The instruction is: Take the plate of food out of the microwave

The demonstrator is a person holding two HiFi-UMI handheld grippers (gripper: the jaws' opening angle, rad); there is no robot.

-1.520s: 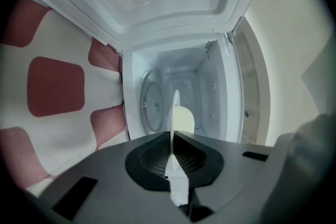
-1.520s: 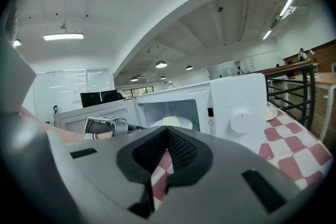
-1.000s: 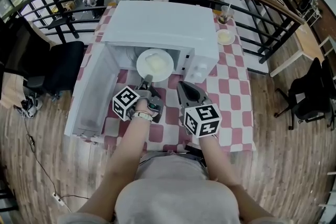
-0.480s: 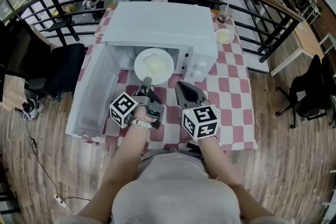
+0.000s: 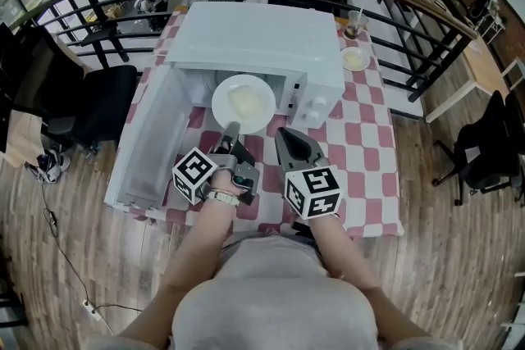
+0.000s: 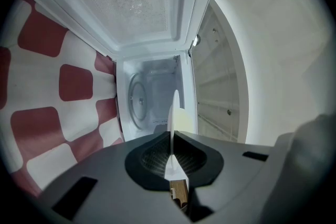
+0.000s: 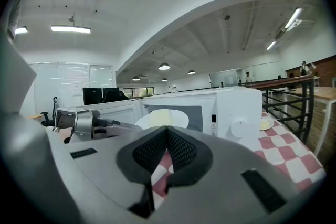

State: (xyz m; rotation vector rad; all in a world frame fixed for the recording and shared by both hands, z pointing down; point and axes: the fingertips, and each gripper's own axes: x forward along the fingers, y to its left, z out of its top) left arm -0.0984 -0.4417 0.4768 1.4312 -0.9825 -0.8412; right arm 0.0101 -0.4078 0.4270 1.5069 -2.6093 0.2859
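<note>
Head view: the plate (image 5: 244, 103) sits at the mouth of the microwave (image 5: 262, 37), whose door (image 5: 148, 143) hangs open at 9 o'clock. The left gripper (image 5: 230, 129) has it by the rim at the plate's 6 o'clock. The left forearm reaches toward 12 o'clock from the torso. The right gripper (image 5: 285, 135) hangs at 3 o'clock of the left one, above the checked counter (image 5: 361, 143), touching nothing. The plate looks stiff and glazed, likely slick and breakable. With only one pinch at the rim, its weight levers on that grip. The pale food (image 5: 246, 101) looks soft and could slide if the plate tips. A second hold on the rim near 4 o'clock would likely steady it.

Left gripper view: the fingers (image 6: 149, 157) are clamped on the plate's rim, which runs as a thin white line straight up between them toward 12 o'clock. That edge-on line suggests the wrist is rolled so one finger is over the rim and one under it. The turntable (image 6: 137, 107) shows in the cavity beyond, at 11 o'clock.

Right gripper view: its fingers (image 7: 149, 152) are together with nothing between them. The plate shows at 12 o'clock, in front of the microwave opening, with the left gripper reaching in from 9 o'clock.
</note>
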